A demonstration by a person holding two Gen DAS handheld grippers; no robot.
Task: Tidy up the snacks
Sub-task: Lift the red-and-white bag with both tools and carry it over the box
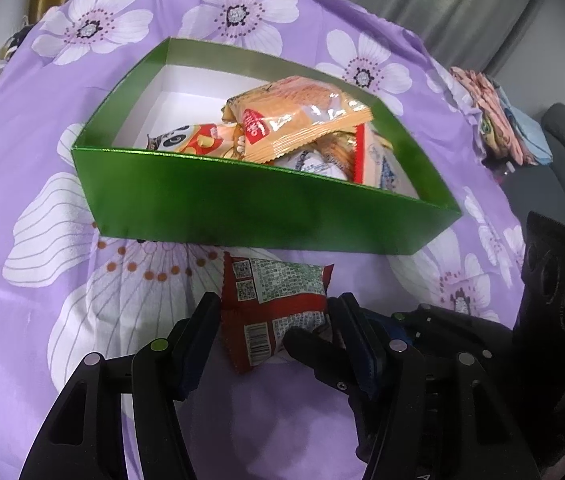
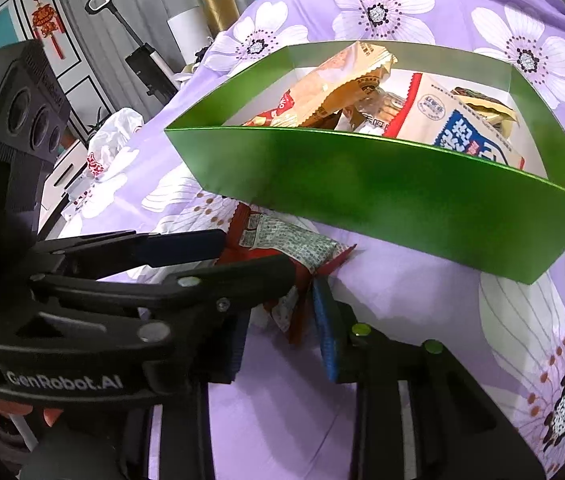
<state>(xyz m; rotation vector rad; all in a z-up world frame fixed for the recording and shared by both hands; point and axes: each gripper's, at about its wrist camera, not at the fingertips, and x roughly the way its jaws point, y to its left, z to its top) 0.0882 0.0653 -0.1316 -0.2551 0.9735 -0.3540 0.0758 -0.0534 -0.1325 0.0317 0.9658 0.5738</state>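
A red snack packet (image 1: 274, 304) lies on the purple flowered cloth just in front of a green box (image 1: 242, 208). My left gripper (image 1: 274, 320) has its jaws on both sides of the packet, touching its edges. My right gripper (image 2: 282, 312) comes in from the right and crosses the left one; its blue-padded jaws sit around the packet's corner (image 2: 294, 248). The green box (image 2: 382, 192) holds several snack packets, orange (image 1: 302, 116) and white-blue (image 2: 470, 136) among them.
The purple flowered cloth (image 1: 82, 320) covers the whole surface. Folded fabric (image 1: 498, 120) lies at the far right edge. A white plastic bag (image 2: 114, 136) sits off the cloth's left side, with a cabinet and vacuum behind.
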